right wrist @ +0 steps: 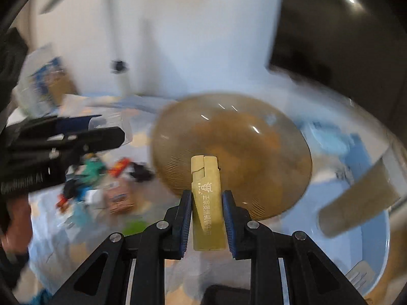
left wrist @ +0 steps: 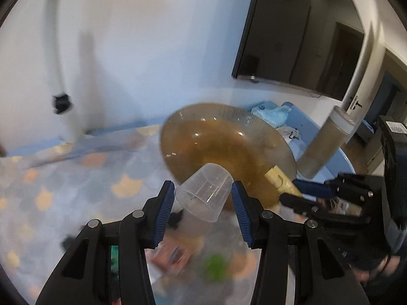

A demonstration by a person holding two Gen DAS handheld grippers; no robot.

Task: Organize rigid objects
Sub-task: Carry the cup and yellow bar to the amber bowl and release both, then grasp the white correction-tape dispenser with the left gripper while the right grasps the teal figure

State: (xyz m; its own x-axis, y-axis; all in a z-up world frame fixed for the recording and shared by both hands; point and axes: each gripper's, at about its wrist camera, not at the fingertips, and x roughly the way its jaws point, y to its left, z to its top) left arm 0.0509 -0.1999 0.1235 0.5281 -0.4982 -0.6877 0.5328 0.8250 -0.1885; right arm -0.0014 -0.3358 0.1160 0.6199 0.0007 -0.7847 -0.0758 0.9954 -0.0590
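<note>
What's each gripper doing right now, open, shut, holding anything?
Left gripper: closed on a clear plastic cup, held tilted.
Right gripper: closed on a yellow lighter, held upright between the pads.

- Left gripper (left wrist: 203, 198): matte black plastic linkage arms, angular, with triangular cut-outs low in the frame.
- Ribbed blue pads (left wrist: 165, 213) lining the inner faces of both fingers.
- Round silver pivot pins on each arm, two per side.
- Right gripper (right wrist: 207, 208): same black arms, same blue ribbed pads, same silver pins.
- At right edge of left wrist view: black housing bearing a small label with a square code, dark strap below it.
- At left edge of right wrist view: faint white lettering on the black body, blurred, unreadable.
</note>
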